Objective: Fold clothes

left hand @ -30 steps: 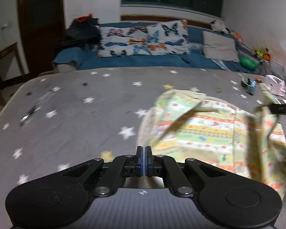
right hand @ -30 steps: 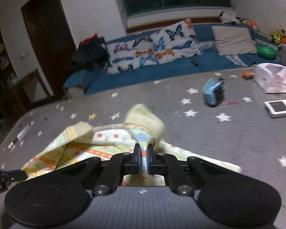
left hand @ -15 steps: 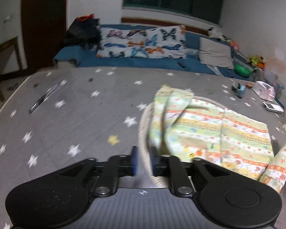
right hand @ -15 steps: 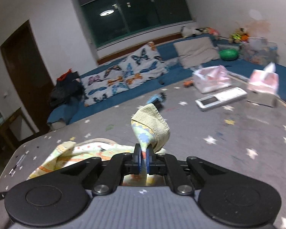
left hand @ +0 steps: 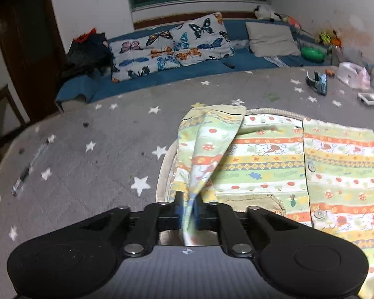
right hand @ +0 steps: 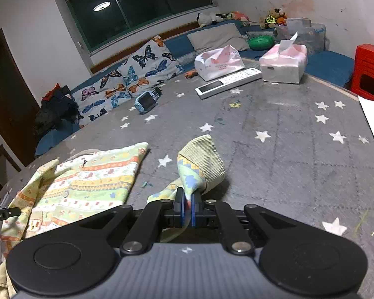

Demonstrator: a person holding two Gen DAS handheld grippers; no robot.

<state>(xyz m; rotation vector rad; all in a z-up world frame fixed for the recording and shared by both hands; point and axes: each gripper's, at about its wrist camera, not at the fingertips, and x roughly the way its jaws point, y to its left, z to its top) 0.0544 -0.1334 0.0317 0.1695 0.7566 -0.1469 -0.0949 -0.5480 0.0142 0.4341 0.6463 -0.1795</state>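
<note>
A small shirt (left hand: 274, 164) with green, orange and yellow stripes lies spread on the grey star-patterned mat (left hand: 87, 164). In the left wrist view one of its sleeves (left hand: 207, 144) runs taut from the collar side down into my left gripper (left hand: 188, 209). That gripper's jaws are closing, with the sleeve fabric pinched between the pads. In the right wrist view my right gripper (right hand: 187, 206) is shut on the other sleeve, just behind its ribbed cuff (right hand: 207, 159), which stands up off the mat. The shirt body (right hand: 92, 177) lies to its left.
At the far right of the mat (right hand: 286, 137) lie a white remote (right hand: 227, 83), a tissue box (right hand: 284, 62), a pink bag (right hand: 219, 62) and a blue toy (right hand: 147, 101). A red stool (right hand: 369, 72) stands beyond the edge. Butterfly pillows (left hand: 172, 47) line the back.
The left gripper opened, moved to the shirt's sleeve and closed on it. The right gripper swung rightward and down, carrying the cuffed sleeve away from the shirt body.
</note>
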